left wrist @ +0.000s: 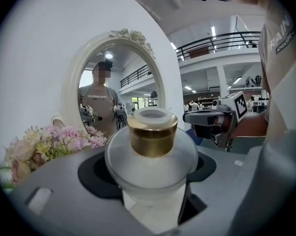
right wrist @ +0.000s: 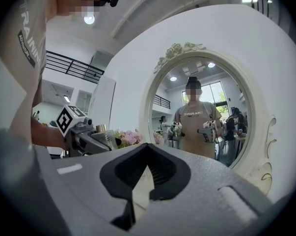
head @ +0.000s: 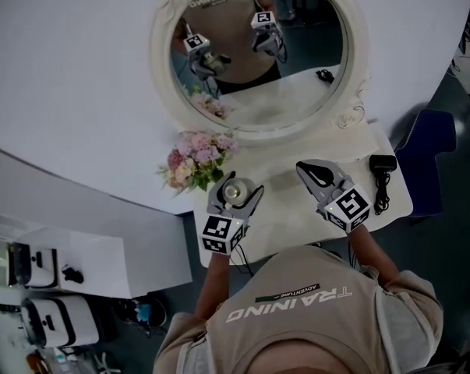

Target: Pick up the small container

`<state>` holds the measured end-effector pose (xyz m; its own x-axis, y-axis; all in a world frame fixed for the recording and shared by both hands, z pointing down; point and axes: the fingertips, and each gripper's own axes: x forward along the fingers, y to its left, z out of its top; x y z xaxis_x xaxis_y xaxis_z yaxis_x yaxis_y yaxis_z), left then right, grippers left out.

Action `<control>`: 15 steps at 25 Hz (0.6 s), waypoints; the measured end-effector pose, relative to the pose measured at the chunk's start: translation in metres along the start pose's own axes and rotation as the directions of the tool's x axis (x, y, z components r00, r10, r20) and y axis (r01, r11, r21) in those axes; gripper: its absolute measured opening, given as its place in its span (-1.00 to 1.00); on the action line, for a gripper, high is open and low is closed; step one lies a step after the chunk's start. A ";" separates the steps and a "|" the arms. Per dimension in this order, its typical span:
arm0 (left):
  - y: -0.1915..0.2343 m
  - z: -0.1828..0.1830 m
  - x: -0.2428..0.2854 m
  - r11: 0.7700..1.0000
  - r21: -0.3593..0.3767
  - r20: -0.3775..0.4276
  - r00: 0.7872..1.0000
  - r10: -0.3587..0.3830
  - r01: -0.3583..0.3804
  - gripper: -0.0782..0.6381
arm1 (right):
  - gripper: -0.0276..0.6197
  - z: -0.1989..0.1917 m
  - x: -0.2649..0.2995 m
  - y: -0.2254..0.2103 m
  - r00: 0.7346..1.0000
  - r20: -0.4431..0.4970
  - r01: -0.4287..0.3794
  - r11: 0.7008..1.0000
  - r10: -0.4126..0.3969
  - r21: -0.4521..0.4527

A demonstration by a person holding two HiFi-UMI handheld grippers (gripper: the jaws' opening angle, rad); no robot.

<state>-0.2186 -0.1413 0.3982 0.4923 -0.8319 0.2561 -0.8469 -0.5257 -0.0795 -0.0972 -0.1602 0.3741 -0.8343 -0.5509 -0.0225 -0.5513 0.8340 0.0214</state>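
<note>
The small container (head: 235, 193) is a frosted glass jar with a gold neck and a white cap (left wrist: 152, 132). It stands between the jaws of my left gripper (head: 236, 187), whose black pads (left wrist: 94, 175) press on its round body from both sides. In the left gripper view the jar fills the gap of that gripper (left wrist: 151, 173). I cannot tell whether it rests on the white table (head: 289, 209) or hangs just above it. My right gripper (head: 303, 167) hovers to the right, its jaws together with nothing between them (right wrist: 147, 149).
An oval mirror in a white ornate frame (head: 166, 68) stands at the back of the table. A pink flower bouquet (head: 197, 160) sits just left of the jar. A black charger with its cable (head: 383, 170) lies at the table's right end.
</note>
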 end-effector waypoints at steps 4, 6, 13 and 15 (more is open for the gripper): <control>0.002 -0.002 -0.005 1.000 -0.015 0.007 1.000 0.016 -0.016 0.21 | -0.91 -0.002 0.007 0.005 1.000 -0.010 -0.025 1.000 0.025 -0.004; 0.005 -0.004 -0.008 1.000 -0.017 0.009 1.000 0.019 -0.018 0.21 | -0.91 -0.002 0.010 0.008 0.999 -0.010 -0.035 0.999 0.035 -0.007; 0.007 -0.006 -0.009 1.000 -0.016 0.015 1.000 0.017 -0.016 0.21 | -0.91 0.004 0.012 -0.001 1.000 0.004 -0.009 0.999 0.009 -0.031; 0.007 -0.006 -0.010 1.000 -0.005 0.013 1.000 0.009 -0.009 0.21 | -0.91 0.001 0.012 -0.004 1.000 0.000 0.003 1.000 -0.003 -0.028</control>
<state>-0.2305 -0.1352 0.4010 0.4871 -0.8390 0.2424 -0.8524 -0.5172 -0.0773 -0.1048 -0.1701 0.3723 -0.8324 -0.5538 -0.0225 -0.5542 0.8309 0.0493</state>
